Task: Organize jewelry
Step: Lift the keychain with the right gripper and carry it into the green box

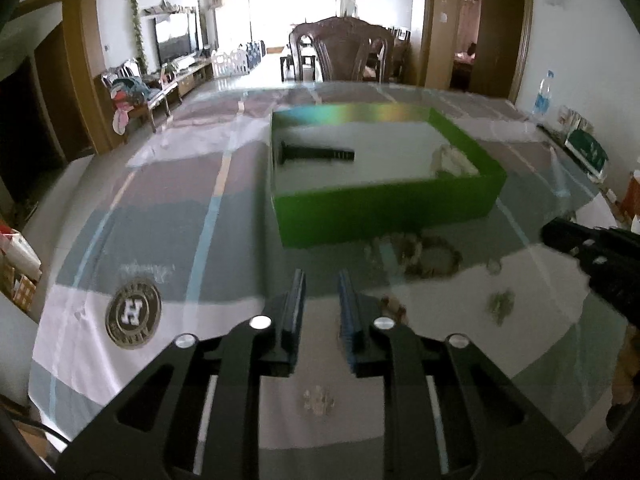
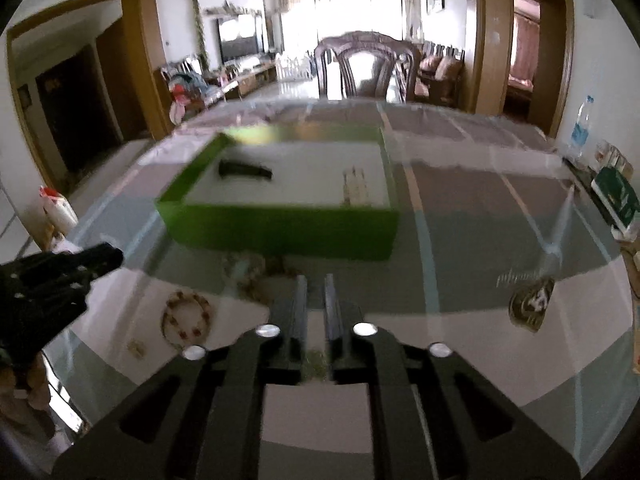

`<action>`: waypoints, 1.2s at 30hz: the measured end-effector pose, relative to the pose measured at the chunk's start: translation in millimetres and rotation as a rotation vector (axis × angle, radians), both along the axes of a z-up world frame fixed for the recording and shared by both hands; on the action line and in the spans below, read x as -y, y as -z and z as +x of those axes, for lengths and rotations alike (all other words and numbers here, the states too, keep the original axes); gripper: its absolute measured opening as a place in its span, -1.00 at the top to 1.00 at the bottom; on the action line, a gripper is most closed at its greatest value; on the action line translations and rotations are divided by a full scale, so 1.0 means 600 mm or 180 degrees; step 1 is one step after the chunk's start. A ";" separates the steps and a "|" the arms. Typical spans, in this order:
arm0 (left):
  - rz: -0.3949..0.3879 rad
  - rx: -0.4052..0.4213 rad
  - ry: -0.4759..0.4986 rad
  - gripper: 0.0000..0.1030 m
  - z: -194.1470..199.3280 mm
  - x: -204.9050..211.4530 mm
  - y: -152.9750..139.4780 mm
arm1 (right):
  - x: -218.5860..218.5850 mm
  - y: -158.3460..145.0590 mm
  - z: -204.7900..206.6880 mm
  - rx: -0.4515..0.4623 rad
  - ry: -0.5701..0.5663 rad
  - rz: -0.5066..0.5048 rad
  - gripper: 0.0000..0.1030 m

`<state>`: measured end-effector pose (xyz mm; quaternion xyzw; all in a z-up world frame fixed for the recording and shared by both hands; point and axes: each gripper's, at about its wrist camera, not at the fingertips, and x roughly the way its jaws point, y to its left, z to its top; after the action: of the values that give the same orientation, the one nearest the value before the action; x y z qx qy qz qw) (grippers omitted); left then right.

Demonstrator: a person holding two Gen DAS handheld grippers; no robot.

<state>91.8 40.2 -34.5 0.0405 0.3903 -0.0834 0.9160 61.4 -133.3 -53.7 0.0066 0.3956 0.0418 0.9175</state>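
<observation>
A green box (image 1: 384,208) with a white floor stands on the glass-topped table ahead of both grippers. In it lie a black bar-shaped piece (image 1: 316,155) and a pale strand (image 2: 354,188) at its right side. In front of the box lie tangled bracelets (image 1: 432,256), a beaded bracelet with red stones (image 2: 186,320), a small green piece (image 1: 500,304) and other tiny pieces (image 1: 394,306). My left gripper (image 1: 322,282) is open above the table with nothing between its fingers. My right gripper (image 2: 315,284) has a narrow gap between its fingers and holds nothing; the green piece shows on the table beneath it.
A dark wooden chair (image 2: 366,68) stands at the table's far edge. A water bottle (image 1: 543,96) and a green-and-white carton (image 1: 588,152) sit along the right edge. A round logo (image 1: 133,312) is printed on the cloth under the glass. A person's hand (image 2: 24,384) holds the left gripper.
</observation>
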 end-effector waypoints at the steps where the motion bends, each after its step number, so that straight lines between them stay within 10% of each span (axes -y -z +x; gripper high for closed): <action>1: 0.0012 -0.0040 0.0000 0.32 -0.003 -0.002 0.010 | 0.001 0.021 0.002 -0.0080 0.0042 -0.0024 -0.19; 3: 0.0052 -0.0114 -0.0031 0.00 -0.012 -0.009 0.033 | -0.001 0.050 0.005 -0.0201 0.0061 -0.0057 -0.24; 11: 0.0098 -0.0416 -0.0019 -0.09 -0.028 -0.017 0.100 | -0.021 0.117 0.012 -0.0493 0.0046 -0.0155 -0.23; 17: 0.0105 -0.0461 0.0020 0.47 -0.029 -0.010 0.115 | -0.027 0.118 0.001 -0.0473 0.0002 -0.0182 0.44; 21: 0.0077 -0.0456 0.0016 0.65 -0.033 -0.011 0.114 | -0.022 0.116 -0.006 -0.0458 -0.0030 -0.0131 0.50; 36: -0.0118 0.0126 0.0256 0.65 0.082 0.027 -0.046 | -0.026 -0.061 0.077 0.0273 -0.0105 0.0031 0.50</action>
<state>141.2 24.1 -7.1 0.0407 0.3685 -0.1265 0.9201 107.8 -117.8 -17.1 0.0028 0.3557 0.0591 0.9327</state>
